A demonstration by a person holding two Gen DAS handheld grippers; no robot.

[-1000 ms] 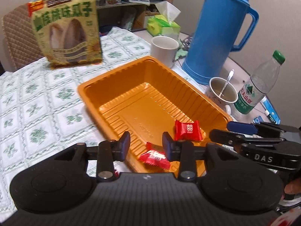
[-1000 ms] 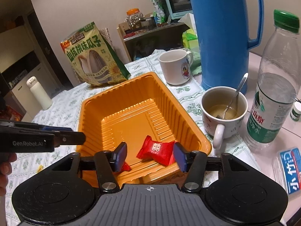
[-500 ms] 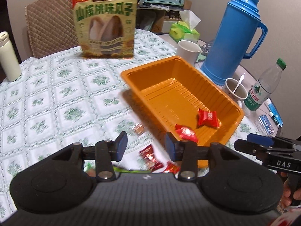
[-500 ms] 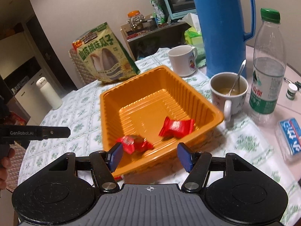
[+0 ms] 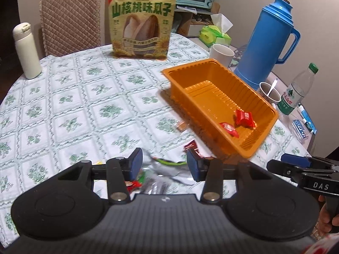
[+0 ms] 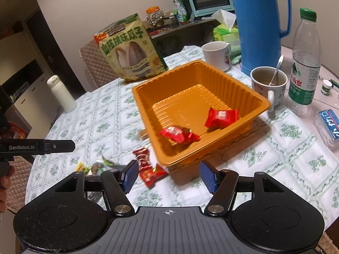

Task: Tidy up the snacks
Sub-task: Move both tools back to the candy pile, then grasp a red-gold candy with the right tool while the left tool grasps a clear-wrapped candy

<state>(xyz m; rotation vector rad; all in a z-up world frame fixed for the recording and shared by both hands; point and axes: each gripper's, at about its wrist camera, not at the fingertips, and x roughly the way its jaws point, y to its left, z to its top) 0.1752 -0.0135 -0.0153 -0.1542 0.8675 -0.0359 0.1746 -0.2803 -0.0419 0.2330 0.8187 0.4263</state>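
An orange plastic tray [image 5: 186, 72] [image 6: 260, 97] stands on the patterned tablecloth and holds two red wrapped candies [image 5: 243, 117] [image 6: 221, 116]; the second candy [image 6: 178, 134] lies beside the first. More red candies [image 6: 146, 165] and a crumpled silvery wrapper [image 5: 169, 172] lie on the cloth in front of the tray. My left gripper [image 5: 164, 165] is open and empty above those wrappers. My right gripper [image 6: 169, 176] is open and empty, just short of the tray's near corner.
A large sunflower-seed bag [image 5: 141, 21] stands at the back. A blue thermos [image 5: 264, 40], white mug [image 5: 222, 53], cup with a spoon [image 6: 269, 82], water bottle [image 6: 305, 63] and small blue box [image 6: 328, 124] stand right of the tray. A white flask [image 5: 26, 50] stands far left.
Both grippers have pulled back and away from the tray, so more table shows. The two red candies stay in the tray. Loose candies in front of the tray have come into view.
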